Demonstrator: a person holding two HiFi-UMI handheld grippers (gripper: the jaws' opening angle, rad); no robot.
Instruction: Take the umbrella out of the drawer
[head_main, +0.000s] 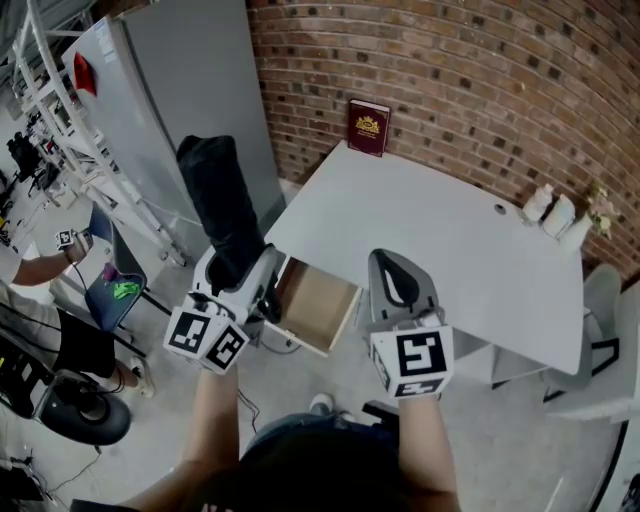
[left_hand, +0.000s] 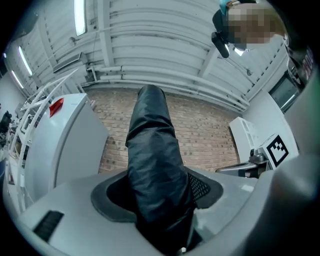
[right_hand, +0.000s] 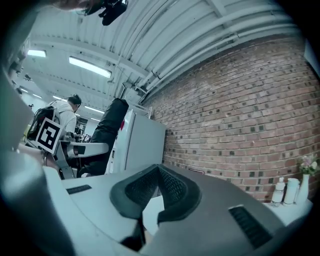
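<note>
A black folded umbrella (head_main: 222, 205) stands nearly upright, lifted above the open wooden drawer (head_main: 315, 305) at the near left corner of the white table (head_main: 430, 230). My left gripper (head_main: 248, 272) is shut on the umbrella's lower part. In the left gripper view the umbrella (left_hand: 155, 165) fills the gap between the pads of the left gripper (left_hand: 157, 192) and rises in front of the brick wall. My right gripper (head_main: 392, 262) hovers to the right of the drawer, over the table's front edge. In the right gripper view the right gripper (right_hand: 159, 172) is shut with nothing in it, and the umbrella (right_hand: 107, 132) shows at the left.
A red book (head_main: 368, 127) leans on the brick wall at the table's back edge. Small white bottles (head_main: 555, 212) stand at the back right corner. A tall grey cabinet (head_main: 170, 100) stands left of the table. A blue chair (head_main: 115, 285) and a person are further left.
</note>
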